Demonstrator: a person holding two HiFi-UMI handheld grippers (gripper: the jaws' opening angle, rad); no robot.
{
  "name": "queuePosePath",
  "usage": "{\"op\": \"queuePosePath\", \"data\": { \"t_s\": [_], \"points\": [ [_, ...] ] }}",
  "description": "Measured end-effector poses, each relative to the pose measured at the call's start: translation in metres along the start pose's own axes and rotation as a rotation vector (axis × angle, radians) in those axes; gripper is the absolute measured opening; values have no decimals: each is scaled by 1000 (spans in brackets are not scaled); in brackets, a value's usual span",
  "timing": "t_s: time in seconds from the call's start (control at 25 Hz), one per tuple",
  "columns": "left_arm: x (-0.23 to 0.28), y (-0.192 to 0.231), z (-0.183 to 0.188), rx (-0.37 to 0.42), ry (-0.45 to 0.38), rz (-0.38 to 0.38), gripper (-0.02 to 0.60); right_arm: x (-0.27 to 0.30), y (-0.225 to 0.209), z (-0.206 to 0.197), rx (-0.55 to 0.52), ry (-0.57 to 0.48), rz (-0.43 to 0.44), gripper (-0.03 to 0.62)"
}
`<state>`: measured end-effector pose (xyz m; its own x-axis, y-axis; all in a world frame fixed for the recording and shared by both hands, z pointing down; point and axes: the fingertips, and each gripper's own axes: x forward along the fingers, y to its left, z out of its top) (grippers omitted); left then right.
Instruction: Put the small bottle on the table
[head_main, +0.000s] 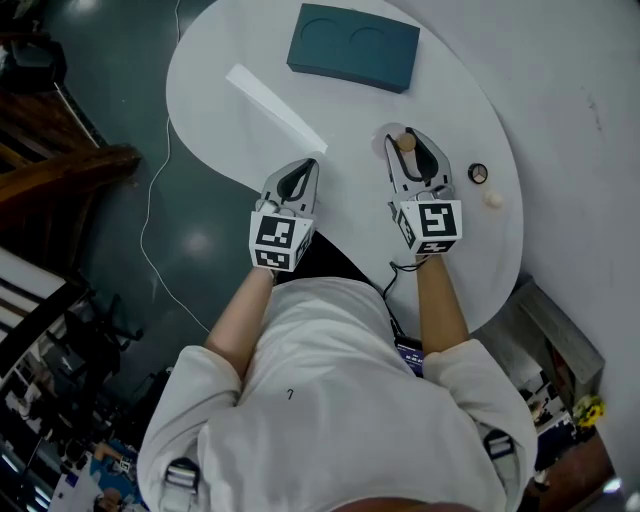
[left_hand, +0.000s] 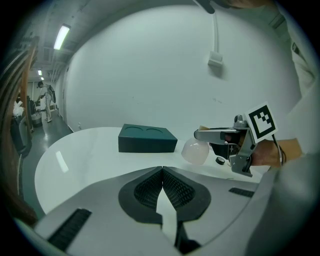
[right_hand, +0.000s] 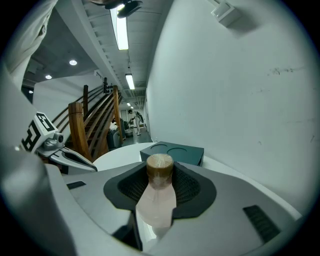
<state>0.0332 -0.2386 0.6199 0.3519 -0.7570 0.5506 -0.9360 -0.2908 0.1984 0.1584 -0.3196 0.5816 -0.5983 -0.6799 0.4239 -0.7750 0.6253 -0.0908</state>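
The small bottle (right_hand: 156, 200) is frosted pale pink with a brown cork top. My right gripper (right_hand: 160, 172) is shut on its neck, just above the white table (head_main: 450, 90). In the head view the bottle (head_main: 405, 142) shows between the right gripper's (head_main: 408, 145) fingers near the table's near edge. From the left gripper view, the bottle's rounded body (left_hand: 196, 151) hangs under the right gripper (left_hand: 216, 135). My left gripper (left_hand: 162, 170) is shut with nothing in it. It hovers at the table's near left edge, beside the right gripper, seen as the left gripper (head_main: 303, 168) in the head view.
A dark teal box (head_main: 353, 46) with two round recesses lies at the far side of the table. A long white strip (head_main: 275, 108) lies left of centre. A small dark ring (head_main: 478, 173) and a cream ball (head_main: 493, 199) sit right of the right gripper.
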Motion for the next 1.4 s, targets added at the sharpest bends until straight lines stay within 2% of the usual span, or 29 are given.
{"op": "queuePosePath", "data": {
  "t_s": [0.6,1.4],
  "points": [
    [7,-3,-23,-32,38,-10,18,18,-2,-36,10,68,-7,140],
    [7,-27,-35,-17,59,-50,18,13,0,-56,21,103,-19,140]
  ]
}}
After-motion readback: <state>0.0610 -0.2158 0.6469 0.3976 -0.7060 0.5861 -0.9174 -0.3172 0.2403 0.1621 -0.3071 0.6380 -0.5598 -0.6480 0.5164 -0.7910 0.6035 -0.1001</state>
